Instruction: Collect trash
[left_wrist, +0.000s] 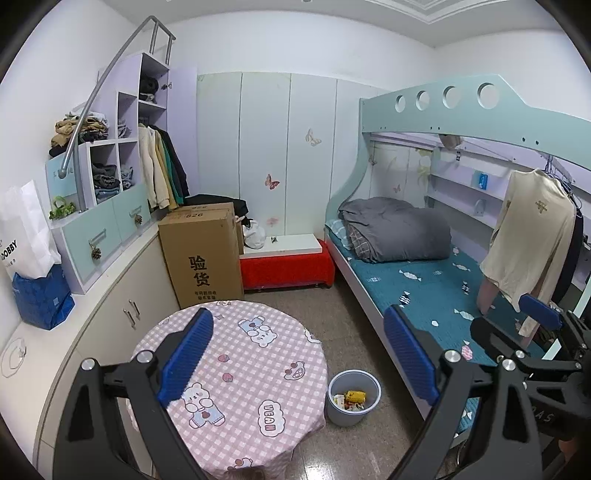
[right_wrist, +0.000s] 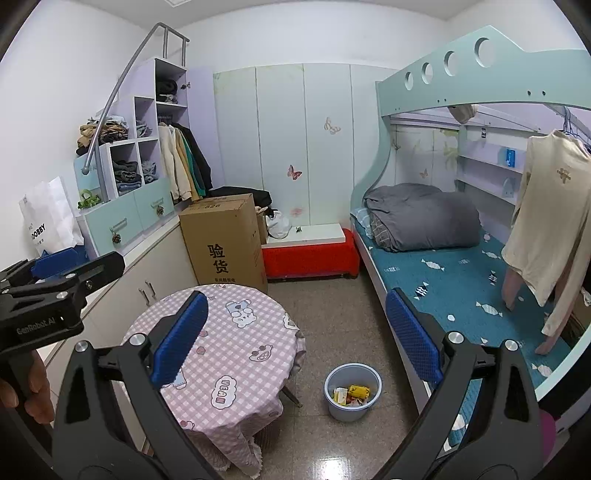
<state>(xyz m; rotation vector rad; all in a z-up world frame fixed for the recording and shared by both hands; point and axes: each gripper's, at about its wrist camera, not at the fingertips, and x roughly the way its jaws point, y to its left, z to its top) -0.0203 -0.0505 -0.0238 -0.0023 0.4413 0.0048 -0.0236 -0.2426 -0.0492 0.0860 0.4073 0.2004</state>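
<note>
A small round desk (left_wrist: 236, 369) draped in a pink checked cloth with cartoon bears sits near the floor's middle. Just beside it, on the speckled tile floor, stands a pale blue plastic trash bin (left_wrist: 354, 398); inside lie crumpled wrappers (left_wrist: 351, 398), one yellow. A tall cardboard box (left_wrist: 203, 254) printed with dark characters stands behind the desk, against a low white cabinet (left_wrist: 122, 295). A red bench (left_wrist: 288, 267) sits along the far wall, next to the bunk bed (left_wrist: 424, 280) with its teal sheet and rolled grey quilt (left_wrist: 399, 229). A cream sweater (left_wrist: 532, 229) hangs off the upper bunk. The left gripper (left_wrist: 299, 350) and the right gripper (right_wrist: 295, 332) both hover with jaws spread wide, grasping nothing, blue ribbed pads showing.
</note>
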